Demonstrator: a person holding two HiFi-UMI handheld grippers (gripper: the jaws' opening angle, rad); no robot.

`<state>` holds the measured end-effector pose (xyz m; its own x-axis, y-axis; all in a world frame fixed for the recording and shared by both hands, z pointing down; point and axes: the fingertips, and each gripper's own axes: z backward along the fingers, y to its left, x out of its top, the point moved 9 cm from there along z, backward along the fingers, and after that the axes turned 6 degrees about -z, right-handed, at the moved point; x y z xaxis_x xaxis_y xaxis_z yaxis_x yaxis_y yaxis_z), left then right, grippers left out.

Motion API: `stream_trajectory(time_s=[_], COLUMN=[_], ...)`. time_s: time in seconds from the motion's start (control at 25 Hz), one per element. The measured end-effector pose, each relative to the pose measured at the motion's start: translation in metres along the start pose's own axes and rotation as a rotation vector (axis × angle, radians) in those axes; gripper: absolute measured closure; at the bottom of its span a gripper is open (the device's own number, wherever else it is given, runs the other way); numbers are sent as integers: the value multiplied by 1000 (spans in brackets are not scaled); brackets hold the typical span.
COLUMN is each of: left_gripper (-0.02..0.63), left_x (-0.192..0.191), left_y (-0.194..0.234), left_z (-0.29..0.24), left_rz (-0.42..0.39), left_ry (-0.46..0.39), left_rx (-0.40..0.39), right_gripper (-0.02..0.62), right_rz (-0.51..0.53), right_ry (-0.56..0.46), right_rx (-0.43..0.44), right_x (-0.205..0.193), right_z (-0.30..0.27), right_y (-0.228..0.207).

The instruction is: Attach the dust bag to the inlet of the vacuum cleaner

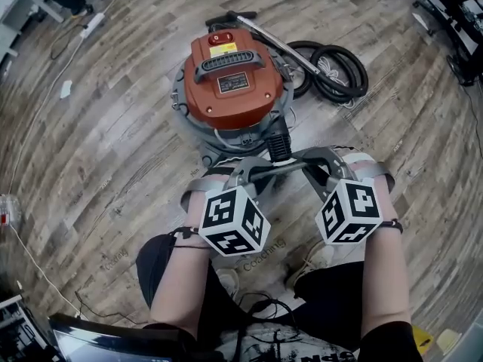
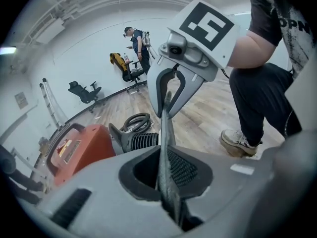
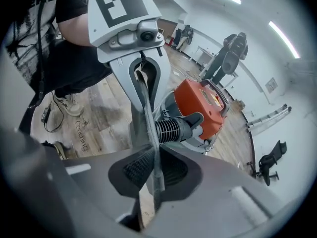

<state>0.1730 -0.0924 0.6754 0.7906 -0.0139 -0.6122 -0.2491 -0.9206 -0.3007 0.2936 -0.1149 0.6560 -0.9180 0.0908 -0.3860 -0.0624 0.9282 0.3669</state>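
Observation:
An orange vacuum cleaner [image 1: 230, 81] stands on the wood floor, its black ribbed inlet [image 1: 279, 145] pointing toward me. Just in front of the inlet a grey dust bag [image 1: 283, 166] is stretched edge-on between both grippers. My left gripper [image 1: 243, 173] is shut on the bag's left end and my right gripper [image 1: 324, 164] on its right end. In the left gripper view the fabric [image 2: 166, 148] runs from my left gripper [image 2: 167, 187] up to the other gripper. The right gripper view shows my right gripper [image 3: 154, 180] pinching the fabric [image 3: 150, 133] beside the inlet [image 3: 171, 129].
A coiled black hose [image 1: 332, 70] and a metal wand [image 1: 275, 42] lie behind the vacuum. My shoes [image 1: 313, 259] stand below the grippers, with cables at my feet. A power strip [image 1: 92, 25] lies far left. Office chairs [image 2: 84, 90] and a person [image 2: 141, 48] are at the far wall.

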Motion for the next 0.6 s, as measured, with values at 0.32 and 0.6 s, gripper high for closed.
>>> stream_trajectory(time_s=[0.32, 0.6], left_gripper=[573, 571], left_x=[5, 1], left_y=[5, 6], left_z=[1, -4], left_rz=[-38, 3], left_ry=[56, 16], left_rx=[19, 14], right_gripper=[558, 558], right_rz=[-18, 6], right_ry=[-18, -33], right_rx=[-24, -49], right_x=[-4, -2], right_z=[-10, -1], right_y=[1, -6])
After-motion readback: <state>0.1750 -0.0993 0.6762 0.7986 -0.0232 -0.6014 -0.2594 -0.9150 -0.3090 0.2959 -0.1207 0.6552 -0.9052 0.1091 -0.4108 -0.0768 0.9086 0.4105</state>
